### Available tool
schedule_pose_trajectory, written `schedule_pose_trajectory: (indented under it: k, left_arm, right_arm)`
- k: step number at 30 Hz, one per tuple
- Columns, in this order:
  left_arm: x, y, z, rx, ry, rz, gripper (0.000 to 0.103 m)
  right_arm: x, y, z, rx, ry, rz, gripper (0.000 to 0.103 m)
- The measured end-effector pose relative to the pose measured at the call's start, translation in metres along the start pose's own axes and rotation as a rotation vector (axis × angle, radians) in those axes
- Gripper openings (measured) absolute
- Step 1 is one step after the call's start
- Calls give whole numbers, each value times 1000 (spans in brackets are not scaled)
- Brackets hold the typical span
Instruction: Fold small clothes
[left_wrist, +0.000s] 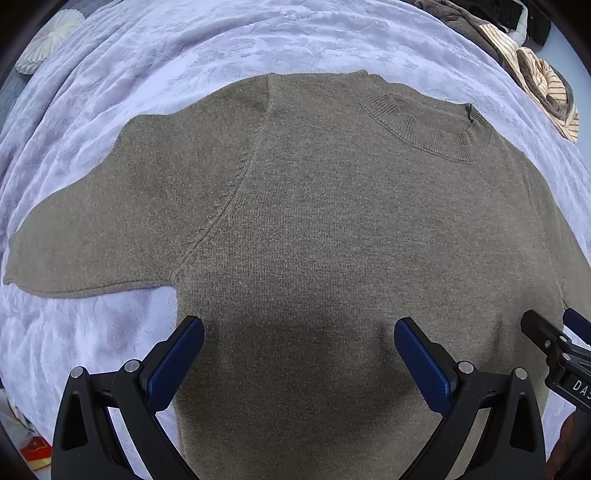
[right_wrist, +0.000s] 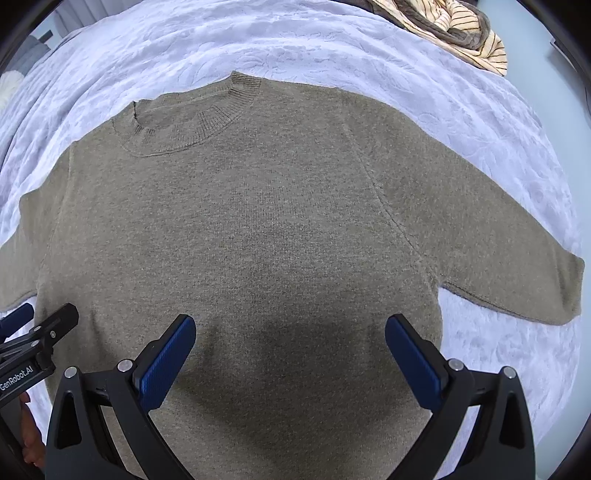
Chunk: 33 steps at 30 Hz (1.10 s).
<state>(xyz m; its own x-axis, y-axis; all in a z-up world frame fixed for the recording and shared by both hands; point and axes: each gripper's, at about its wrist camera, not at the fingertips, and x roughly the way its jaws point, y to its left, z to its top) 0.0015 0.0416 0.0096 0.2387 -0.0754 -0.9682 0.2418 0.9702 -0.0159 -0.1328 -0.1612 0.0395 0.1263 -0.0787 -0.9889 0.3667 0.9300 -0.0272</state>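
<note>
We are hovering the left gripper (left_wrist: 299, 347) and right gripper (right_wrist: 290, 341), jaws wide and empty, over the flat olive knit sweater (left_wrist: 314, 229); likely lining up its first fold.

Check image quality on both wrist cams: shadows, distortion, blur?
Left wrist: strong fisheye bulge with a dark vignette at the corners; a soft shadow on the sweater between the open left gripper fingers; knit texture sharp. Right wrist: same bulge, a similar shadow under the open right gripper; blanket bright, not blown out.
</note>
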Motion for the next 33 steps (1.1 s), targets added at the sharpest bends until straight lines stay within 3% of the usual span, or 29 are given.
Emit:
schedule_pose_trajectory:
  k: [12, 16, 22, 28, 31, 32, 33]
  left_arm:
    - [1, 33, -2, -66, -10, -41, 103]
    - [-5, 87, -8, -149, -74, -50, 103]
    - [-22, 217, -29, -352, -235, 64, 103]
    - [17, 334, -40, -619, -191, 77, 103]
    - [36, 360, -38, -695, -188, 37, 103]
    - [35, 366, -38, -711, -207, 38, 97]
    - [35, 365, -39, -717, -223, 49, 80]
  right_arm:
    - [-6, 17, 5, -39, -9, -10, 102]
    - [-9, 35, 2, -78, -18, 13, 102]
    - [-9, 77, -12, -164, -23, 71, 102]
    - [-3, 119, -35, -239, 2, 106, 102]
    - [-1, 135, -46, -263, 19, 109, 102]
    - [0, 140, -49, -270, 25, 111, 102]
    - [0, 144, -52, -278, 30, 112, 102]
